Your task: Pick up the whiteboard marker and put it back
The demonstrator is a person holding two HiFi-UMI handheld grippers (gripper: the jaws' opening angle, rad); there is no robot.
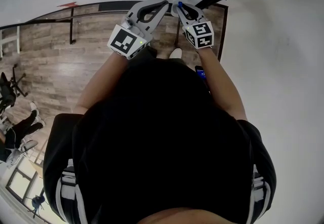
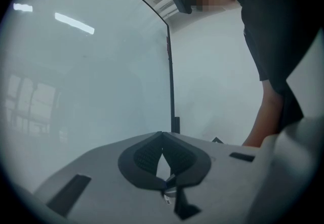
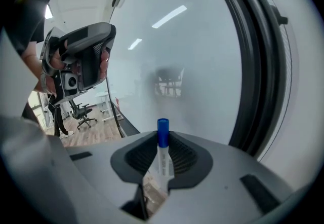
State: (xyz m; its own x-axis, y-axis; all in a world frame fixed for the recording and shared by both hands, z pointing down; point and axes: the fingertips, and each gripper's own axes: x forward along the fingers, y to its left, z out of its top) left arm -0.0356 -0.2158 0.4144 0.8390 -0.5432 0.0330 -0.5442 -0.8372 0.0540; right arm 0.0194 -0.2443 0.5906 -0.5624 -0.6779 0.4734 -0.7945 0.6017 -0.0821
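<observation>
Closest to the head camera is the person's black shirt (image 1: 162, 142), with both bare forearms reaching forward from it. Each arm ends in a grey gripper carrying a cube (image 1: 127, 41) printed with black-and-white squares and no letters. The right gripper (image 3: 163, 138) is clamped on the whiteboard marker (image 3: 163, 159), which stands upright between the ribbed black pads (image 3: 139, 156). The pads grip its white barrel, and its blue cap (image 3: 162, 132) pokes out past the jaw tips. A label with small dark print runs along the barrel, too fine to read. The left gripper (image 2: 162, 137) is held just beside the right one, its jaws together at the tips with nothing between them. Just beyond both sets of jaws stands the whiteboard (image 2: 91, 91), bare and glossy, mirroring ceiling light strips. Thick black edging (image 3: 253, 66) curves along its right side. Farther off are a wood-plank floor (image 1: 76, 71) and a black office chair (image 3: 81, 112).
</observation>
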